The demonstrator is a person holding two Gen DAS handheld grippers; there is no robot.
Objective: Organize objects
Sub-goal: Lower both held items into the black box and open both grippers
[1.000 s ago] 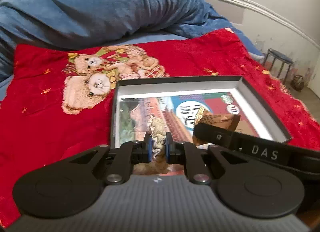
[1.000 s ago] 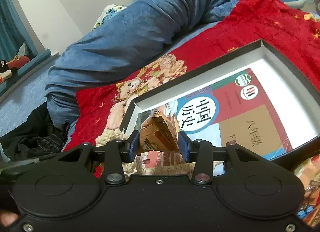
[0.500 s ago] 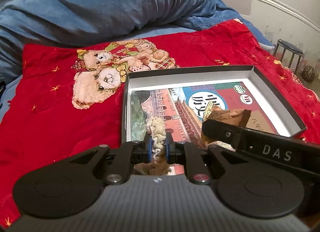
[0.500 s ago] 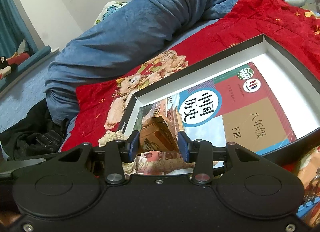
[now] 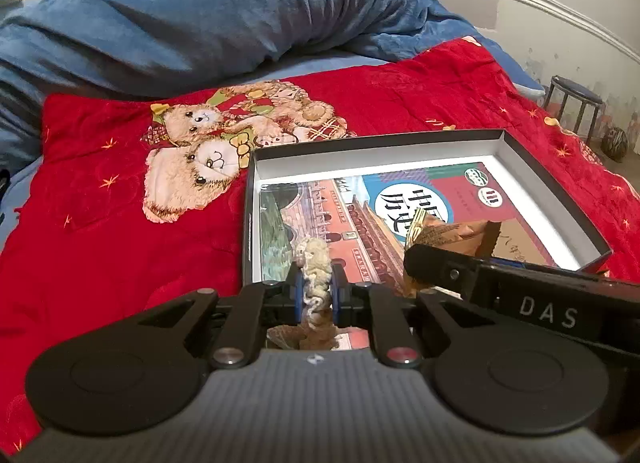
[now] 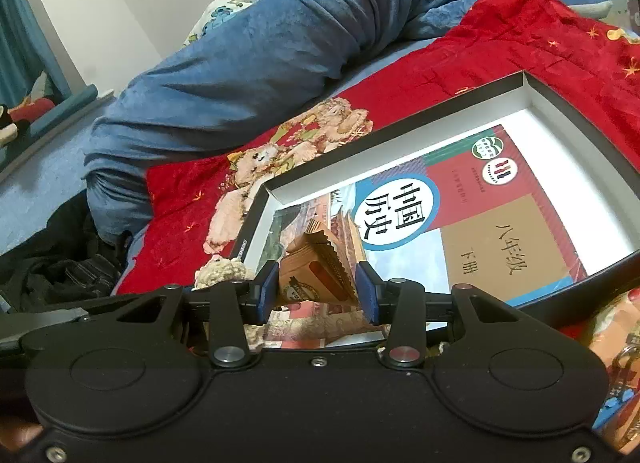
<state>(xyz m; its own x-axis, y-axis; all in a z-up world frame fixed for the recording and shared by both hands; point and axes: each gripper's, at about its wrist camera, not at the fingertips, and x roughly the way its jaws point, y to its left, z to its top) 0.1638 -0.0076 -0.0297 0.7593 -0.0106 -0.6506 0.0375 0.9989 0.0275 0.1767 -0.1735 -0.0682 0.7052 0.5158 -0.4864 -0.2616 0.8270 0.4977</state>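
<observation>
Over the box [image 5: 554, 191] holding a textbook [image 6: 460, 223], our left claw [image 5: 316, 293] pinches a cream fuzzy toy [image 5: 316, 263]; our right claw [image 6: 318, 289] grips a brown snack packet [image 6: 316, 267].

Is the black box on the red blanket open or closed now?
Open. The box shows no lid: its white inner walls and the textbook lying flat inside are plainly visible in both views.
</observation>
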